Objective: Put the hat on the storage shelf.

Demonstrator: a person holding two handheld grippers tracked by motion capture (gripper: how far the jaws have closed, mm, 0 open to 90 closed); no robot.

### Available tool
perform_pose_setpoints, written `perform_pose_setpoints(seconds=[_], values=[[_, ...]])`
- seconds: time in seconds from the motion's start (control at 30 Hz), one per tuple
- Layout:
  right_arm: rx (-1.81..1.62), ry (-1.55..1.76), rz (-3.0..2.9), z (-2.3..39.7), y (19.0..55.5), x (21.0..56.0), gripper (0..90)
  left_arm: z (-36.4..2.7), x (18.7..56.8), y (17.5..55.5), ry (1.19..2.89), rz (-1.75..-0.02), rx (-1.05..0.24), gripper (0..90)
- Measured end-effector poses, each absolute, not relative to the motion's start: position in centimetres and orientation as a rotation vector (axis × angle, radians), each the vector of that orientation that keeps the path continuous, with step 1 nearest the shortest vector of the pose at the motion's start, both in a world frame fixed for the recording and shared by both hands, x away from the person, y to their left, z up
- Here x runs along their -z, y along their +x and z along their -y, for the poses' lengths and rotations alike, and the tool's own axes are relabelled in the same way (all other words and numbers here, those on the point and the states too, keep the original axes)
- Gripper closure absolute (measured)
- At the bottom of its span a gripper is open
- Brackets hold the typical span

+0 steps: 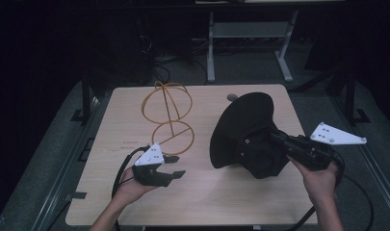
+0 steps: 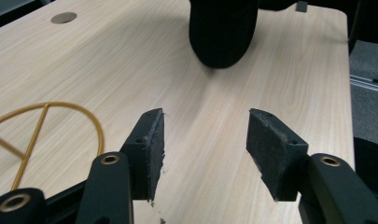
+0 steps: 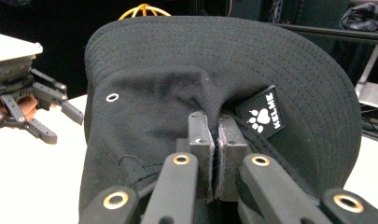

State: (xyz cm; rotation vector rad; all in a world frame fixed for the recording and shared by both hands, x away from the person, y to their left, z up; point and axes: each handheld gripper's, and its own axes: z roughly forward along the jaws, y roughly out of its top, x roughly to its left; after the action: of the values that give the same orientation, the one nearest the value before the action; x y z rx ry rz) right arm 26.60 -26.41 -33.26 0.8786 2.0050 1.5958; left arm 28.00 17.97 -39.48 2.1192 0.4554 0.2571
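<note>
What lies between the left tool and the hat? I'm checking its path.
Bare tabletop in the left gripper view, from the left tool to the black hat.

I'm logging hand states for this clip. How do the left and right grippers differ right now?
The left gripper is open and holds nothing, while the right gripper is shut on the black hat. The left gripper hovers beside the gold wire stand; the right gripper holds the hat tilted up, brim on the table. Both are hand-held and carry a grey plate.
</note>
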Motion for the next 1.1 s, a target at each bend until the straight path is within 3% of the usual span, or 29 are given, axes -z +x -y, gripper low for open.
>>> perform_pose_setpoints(seconds=[0.67,1.1], values=[[-1.597,0.855,-2.027,24.9,28.3,29.2,86.8,-20.4,41.7,28.1,2.094,-0.544,-0.285,26.9],[-1.602,0.805,-2.071,22.8,30.3,27.0,86.8,-20.9,42.3,28.2,2.124,-0.535,-0.309,25.0]])
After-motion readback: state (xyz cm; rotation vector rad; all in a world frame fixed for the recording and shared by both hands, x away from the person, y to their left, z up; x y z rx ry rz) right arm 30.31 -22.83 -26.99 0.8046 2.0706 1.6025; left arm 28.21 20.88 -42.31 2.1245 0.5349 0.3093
